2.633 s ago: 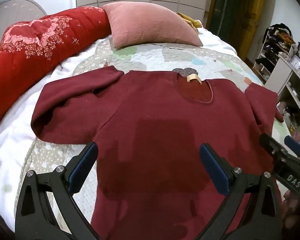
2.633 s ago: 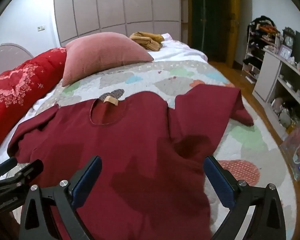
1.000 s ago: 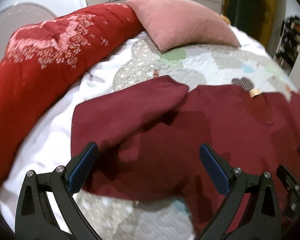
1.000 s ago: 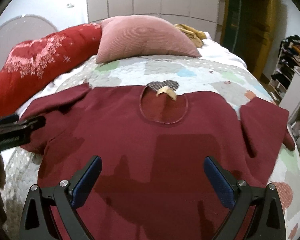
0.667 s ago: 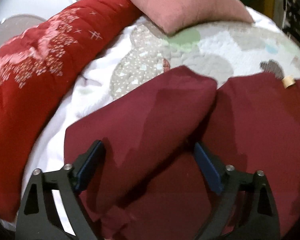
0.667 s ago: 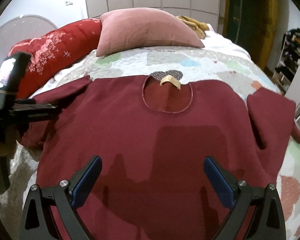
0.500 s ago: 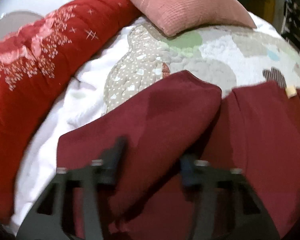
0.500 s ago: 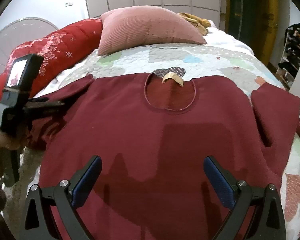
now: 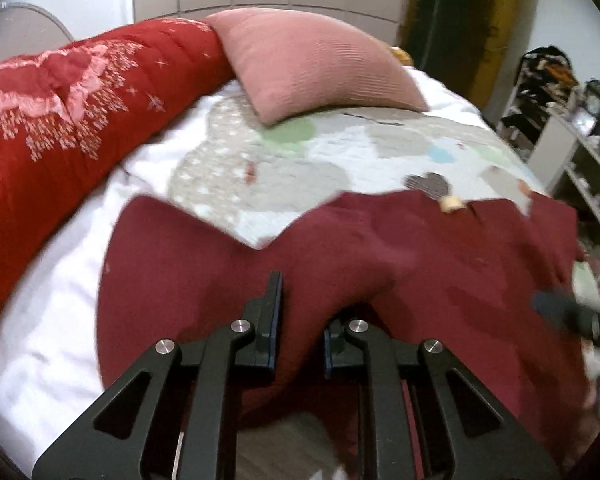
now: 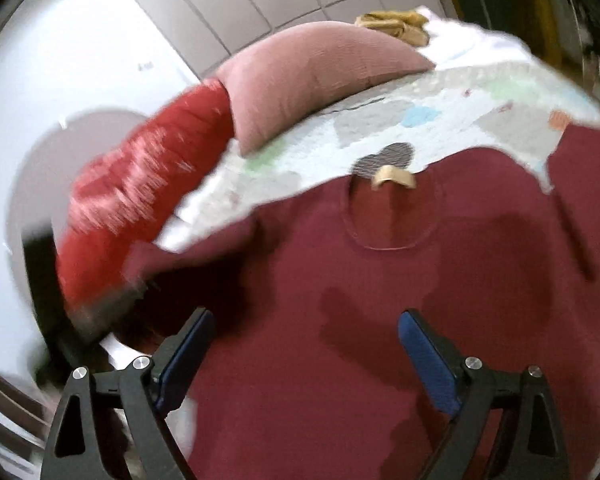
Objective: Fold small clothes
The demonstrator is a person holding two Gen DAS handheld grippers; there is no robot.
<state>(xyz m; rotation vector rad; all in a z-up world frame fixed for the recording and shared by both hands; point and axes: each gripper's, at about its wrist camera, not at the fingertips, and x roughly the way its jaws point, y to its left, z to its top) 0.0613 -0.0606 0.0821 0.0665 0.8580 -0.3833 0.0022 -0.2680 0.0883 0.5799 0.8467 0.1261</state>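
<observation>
Left gripper (image 9: 300,320): jaws pinched tight on a raised fold of the dark red sweater (image 9: 420,272), at its left sleeve. Right gripper (image 10: 304,344): jaws wide, closing slightly, hovering over the sweater's front; cloth lies below them, none pressed by the pads. Sweater lies spread front-up on the patterned quilt (image 9: 340,148), neckline (image 10: 388,216) facing away, tan label (image 10: 394,176) at the collar. View blurred. Beyond: red blanket (image 9: 60,112) along the left, pink pillow (image 9: 312,64) at the head of the bed. Yellow cloth (image 10: 392,24) behind the pillow.
</observation>
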